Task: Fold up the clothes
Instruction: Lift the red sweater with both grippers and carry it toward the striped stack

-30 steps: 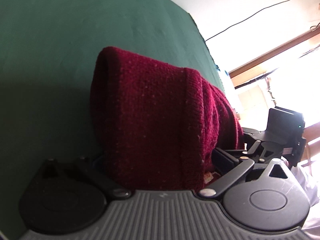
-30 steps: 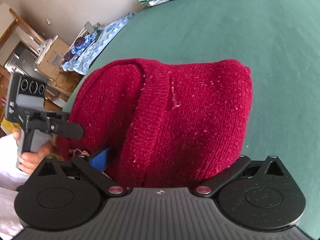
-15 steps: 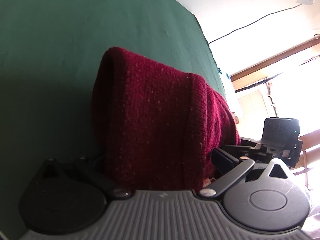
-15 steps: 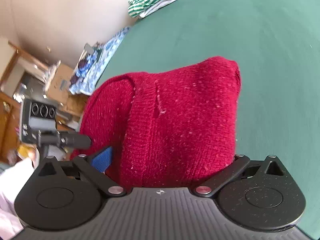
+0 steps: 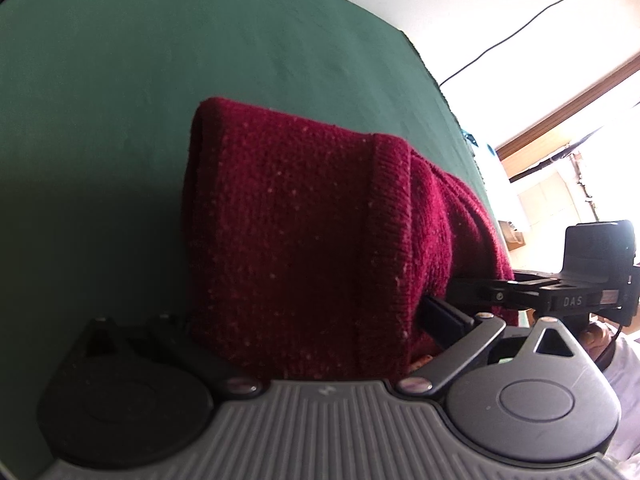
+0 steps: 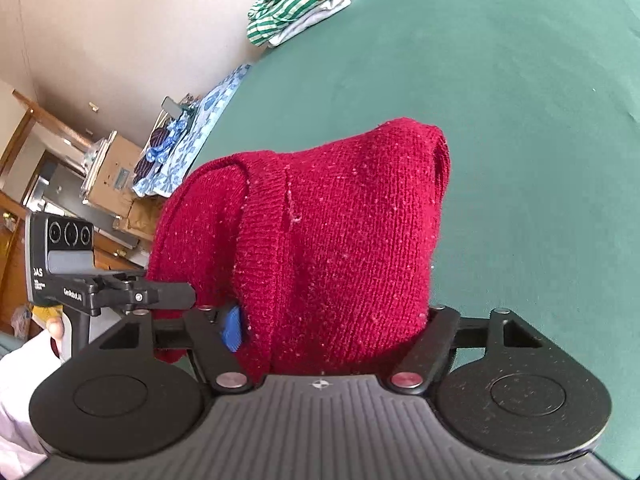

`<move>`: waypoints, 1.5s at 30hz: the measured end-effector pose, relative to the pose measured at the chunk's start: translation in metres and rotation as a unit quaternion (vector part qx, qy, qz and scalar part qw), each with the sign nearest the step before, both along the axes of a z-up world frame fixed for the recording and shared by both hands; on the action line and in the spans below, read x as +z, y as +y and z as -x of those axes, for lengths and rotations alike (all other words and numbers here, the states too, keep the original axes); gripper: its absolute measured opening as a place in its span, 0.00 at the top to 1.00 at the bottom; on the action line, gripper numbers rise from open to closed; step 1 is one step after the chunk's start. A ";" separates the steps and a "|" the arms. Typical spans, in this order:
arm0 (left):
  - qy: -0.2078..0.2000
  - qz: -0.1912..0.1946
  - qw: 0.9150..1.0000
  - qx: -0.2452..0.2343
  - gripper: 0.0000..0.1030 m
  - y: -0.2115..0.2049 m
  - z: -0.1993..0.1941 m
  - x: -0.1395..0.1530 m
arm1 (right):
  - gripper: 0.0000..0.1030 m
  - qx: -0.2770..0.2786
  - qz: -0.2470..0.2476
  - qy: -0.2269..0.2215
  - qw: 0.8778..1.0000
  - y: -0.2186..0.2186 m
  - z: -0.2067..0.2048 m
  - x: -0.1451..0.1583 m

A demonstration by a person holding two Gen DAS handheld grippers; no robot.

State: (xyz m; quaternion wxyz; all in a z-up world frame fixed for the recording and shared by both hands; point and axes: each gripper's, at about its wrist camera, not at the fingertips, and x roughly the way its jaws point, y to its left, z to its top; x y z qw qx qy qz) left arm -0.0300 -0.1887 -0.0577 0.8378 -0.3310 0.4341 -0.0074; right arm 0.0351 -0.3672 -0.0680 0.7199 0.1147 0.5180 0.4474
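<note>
A folded dark red knit sweater [image 5: 304, 232] lies bunched over my fingers above the green table [image 5: 120, 100]. My left gripper [image 5: 320, 320] has its jaws spread wide with the sweater between them; only its right finger [image 5: 440, 320] shows, and the left one is hidden under cloth. In the right wrist view the sweater [image 6: 344, 240] sits between the jaws of my right gripper [image 6: 332, 324], which are closing. Its blue pad [image 6: 232, 328] is at the cloth's left edge. The left gripper [image 6: 172, 294] pokes into the sweater from the left.
A green-and-white striped garment [image 6: 300, 0] lies folded at the far edge of the table [image 6: 520, 80]. A blue patterned cloth [image 6: 200, 120] and cardboard boxes [image 6: 116, 176] sit beyond the table's left side. A hand [image 6: 56, 326] holds the left gripper.
The right gripper's jaws have drawn closer together around the sweater and its view has rolled. The left gripper shifted a little; the right gripper now sits higher in its view.
</note>
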 end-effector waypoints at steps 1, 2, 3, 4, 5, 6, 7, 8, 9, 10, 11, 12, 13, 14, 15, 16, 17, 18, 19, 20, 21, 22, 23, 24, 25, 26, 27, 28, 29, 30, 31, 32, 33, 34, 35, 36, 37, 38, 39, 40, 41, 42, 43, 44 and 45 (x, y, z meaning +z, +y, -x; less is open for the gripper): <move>0.002 -0.002 1.000 -0.001 0.02 -0.001 -0.002 0.000 | 0.26 0.001 -0.002 0.001 1.000 0.001 0.000 0.000; 0.003 -0.004 1.000 0.000 0.02 -0.001 -0.003 0.001 | 0.25 0.000 -0.003 0.002 1.000 0.001 0.000 0.000; 0.004 -0.007 1.000 0.000 0.02 -0.002 -0.003 0.001 | 0.25 0.000 -0.004 0.003 1.000 0.001 0.000 0.000; 0.004 -0.012 1.000 0.000 0.02 -0.005 -0.006 0.002 | 0.24 0.000 -0.005 0.003 1.000 0.001 0.000 0.000; 0.006 -0.019 1.000 0.001 0.03 -0.006 -0.006 0.002 | 0.24 -0.002 -0.004 0.000 1.000 0.002 0.001 0.000; 0.007 -0.026 1.000 0.002 0.03 -0.008 -0.007 0.003 | 0.24 -0.004 -0.003 -0.003 1.000 0.003 0.003 0.000; 0.008 -0.038 0.999 0.001 0.03 -0.012 -0.007 0.003 | 0.25 -0.006 -0.001 -0.006 1.000 0.004 0.004 0.001; 0.008 -0.050 0.999 -0.001 0.03 -0.015 -0.008 0.004 | 0.26 -0.006 0.007 -0.014 1.000 0.006 0.006 0.002; 0.008 -0.061 0.998 -0.003 0.03 -0.019 -0.009 0.004 | 0.27 -0.006 0.014 -0.021 1.000 0.008 0.008 0.003; 0.008 -0.071 0.997 -0.007 0.03 -0.021 -0.008 0.005 | 0.29 -0.007 0.022 -0.028 0.999 0.010 0.010 0.004; 0.007 -0.078 0.997 -0.013 0.04 -0.022 -0.008 0.005 | 0.32 -0.007 0.029 -0.035 0.999 0.011 0.012 0.005; 0.006 -0.085 0.996 -0.014 0.06 -0.023 -0.008 0.005 | 0.33 -0.009 0.034 -0.040 0.999 0.012 0.013 0.006; 0.006 -0.090 0.996 -0.014 0.07 -0.020 -0.005 0.005 | 0.35 -0.011 0.039 -0.044 0.998 0.013 0.013 0.006; 0.006 -0.093 0.996 -0.014 0.09 -0.012 0.002 0.005 | 0.37 -0.013 0.043 -0.048 0.998 0.014 0.014 0.006; 0.006 -0.094 0.995 -0.014 0.11 -0.011 0.003 0.005 | 0.38 -0.016 0.048 -0.052 0.997 0.015 0.015 0.006; 0.006 -0.096 0.995 -0.013 0.14 -0.009 0.003 0.006 | 0.40 -0.022 0.050 -0.052 0.997 0.015 0.015 0.005; 0.007 -0.098 0.995 -0.012 0.14 -0.008 0.003 0.006 | 0.42 -0.025 0.051 -0.052 0.997 0.015 0.016 0.005; 0.008 -0.099 0.995 -0.011 0.14 -0.009 0.002 0.007 | 0.43 -0.028 0.053 -0.055 0.997 0.016 0.016 0.005; 0.009 -0.105 0.994 -0.009 0.14 -0.013 -0.001 0.007 | 0.44 -0.029 0.054 -0.057 0.996 0.017 0.018 0.005; 0.011 -0.111 0.994 -0.008 0.15 -0.017 -0.005 0.007 | 0.45 -0.031 0.055 -0.059 0.996 0.017 0.019 0.005; 0.012 -0.118 0.993 -0.006 0.20 -0.021 -0.007 0.007 | 0.46 -0.032 0.056 -0.062 0.996 0.018 0.020 0.005; 0.012 -0.124 0.992 -0.007 0.21 -0.023 -0.008 0.008 | 0.47 -0.033 0.057 -0.064 0.996 0.019 0.021 0.005; 0.012 -0.127 0.992 -0.007 0.24 -0.023 -0.008 0.010 | 0.48 -0.036 0.055 -0.064 0.996 0.018 0.021 0.005; 0.011 -0.128 0.992 -0.008 0.26 -0.023 -0.008 0.012 | 0.49 -0.039 0.053 -0.064 0.996 0.018 0.021 0.005; 0.010 -0.129 0.992 -0.009 0.28 -0.022 -0.009 0.014 | 0.50 -0.040 0.051 -0.066 0.996 0.018 0.021 0.006; 0.010 -0.131 0.991 -0.011 0.29 -0.022 -0.010 0.015 | 0.52 -0.041 0.048 -0.067 0.996 0.018 0.021 0.007; 0.010 -0.134 0.991 -0.013 0.30 -0.022 -0.011 0.017 | 0.52 -0.042 0.046 -0.069 0.996 0.017 0.022 0.008; 0.011 -0.138 0.990 -0.015 0.30 -0.022 -0.011 0.018 | 0.52 -0.043 0.046 -0.070 0.996 0.018 0.022 0.008; 0.010 -0.144 0.989 -0.017 0.31 -0.022 -0.012 0.019 | 0.52 -0.044 0.046 -0.072 0.995 0.018 0.023 0.008; 0.010 -0.149 0.989 -0.019 0.32 -0.022 -0.013 0.020 | 0.53 -0.045 0.046 -0.073 0.995 0.019 0.024 0.009; 0.009 -0.153 0.988 -0.020 0.33 -0.022 -0.013 0.022 | 0.53 -0.046 0.046 -0.075 0.995 0.019 0.024 0.009; 0.006 -0.158 0.987 -0.020 0.35 -0.024 -0.014 0.024 | 0.53 -0.047 0.046 -0.075 0.995 0.019 0.025 0.010; 0.002 -0.163 0.986 -0.021 0.36 -0.026 -0.014 0.027 | 0.53 -0.049 0.044 -0.075 0.995 0.019 0.025 0.011; -0.002 -0.169 0.985 -0.022 0.36 -0.028 -0.014 0.030 | 0.54 -0.051 0.039 -0.074 0.995 0.018 0.025 0.012; -0.005 -0.176 0.984 -0.023 0.37 -0.029 -0.015 0.033 | 0.54 -0.053 0.035 -0.074 0.995 0.018 0.025 0.013; -0.007 -0.183 0.983 -0.024 0.37 -0.030 -0.016 0.036 | 0.54 -0.053 0.031 -0.075 0.995 0.018 0.026 0.014; -0.008 -0.188 0.982 -0.025 0.37 -0.030 -0.016 0.038 | 0.54 -0.054 0.028 -0.077 0.995 0.018 0.026 0.015; -0.010 -0.193 0.981 -0.025 0.37 -0.029 -0.017 0.041 | 0.54 -0.053 0.027 -0.080 0.995 0.019 0.027 0.017; -0.013 -0.195 0.980 -0.024 0.38 -0.027 -0.018 0.044 | 0.55 -0.053 0.024 -0.084 0.995 0.019 0.027 0.020; -0.017 -0.196 0.980 -0.022 0.38 -0.025 -0.017 0.049 | 0.55 -0.053 0.022 -0.088 0.994 0.020 0.027 0.023; -0.022 -0.197 0.980 -0.020 0.38 -0.022 -0.015 0.054 | 0.55 -0.052 0.017 -0.093 0.994 0.021 0.026 0.027; -0.028 -0.198 0.980 -0.017 0.38 -0.020 -0.013 0.059 | 0.55 -0.052 0.012 -0.099 0.994 0.022 0.025 0.032; -0.033 -0.201 0.979 -0.015 0.38 -0.019 -0.014 0.065 | 0.55 -0.051 0.007 -0.104 0.993 0.023 0.024 0.037; -0.038 -0.204 0.978 -0.012 0.38 -0.019 -0.017 0.072 | 0.55 -0.051 0.002 -0.109 0.993 0.023 0.023 0.041; -0.043 -0.206 0.978 -0.010 0.38 -0.018 -0.019 0.079 | 0.55 -0.048 -0.003 -0.114 0.992 0.025 0.022 0.048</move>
